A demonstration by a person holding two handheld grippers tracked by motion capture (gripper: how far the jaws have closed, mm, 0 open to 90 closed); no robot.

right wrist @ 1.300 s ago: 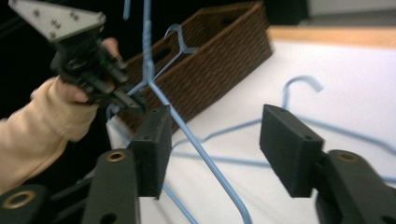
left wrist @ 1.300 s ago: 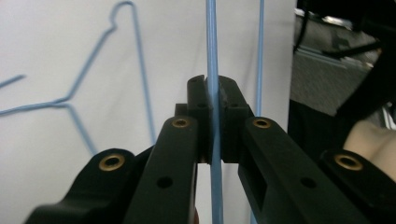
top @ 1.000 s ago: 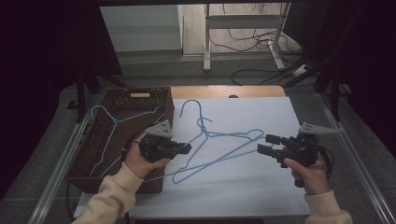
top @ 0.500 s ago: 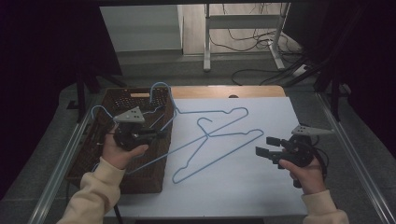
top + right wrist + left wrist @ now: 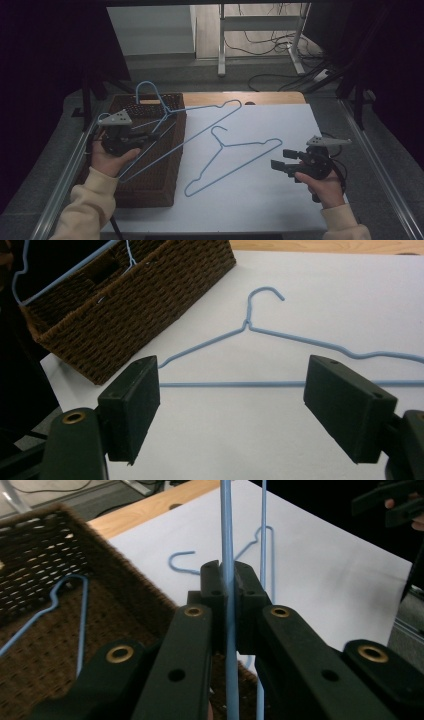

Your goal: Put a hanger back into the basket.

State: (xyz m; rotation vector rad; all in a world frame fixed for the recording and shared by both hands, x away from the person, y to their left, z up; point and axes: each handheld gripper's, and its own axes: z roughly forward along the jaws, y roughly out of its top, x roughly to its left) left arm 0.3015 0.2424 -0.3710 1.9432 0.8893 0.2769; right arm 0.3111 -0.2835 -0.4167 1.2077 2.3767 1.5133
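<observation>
So the main thing here is a blue wire hanger that's being held up over the wicker basket on the left side of the table. The left gripper has its jaws pressed tight on one thin wire of it, and in the left gripper view you can see that wire running straight up between the two black pads, pinched right in the middle. The hanger's hook pokes up past the far rim of the basket and its long arm reaches out to the right, over the white tabletop.

There's a second blue hanger lying flat on the white surface, just to the right of the basket, hook pointing toward the far edge. In the right gripper view it sits right in front of the jaws, its straight bottom wire running across between them, but nothing is touching it.

The right gripper is off at the right side of the table, well apart from the basket, with its jaws spread wide and nothing between them. They've just finished opening up a bit more too.

Inside the basket you can see another bit of blue wire lying against the weave in the left gripper view. The far edge of the table shows a strip of bare wood
</observation>
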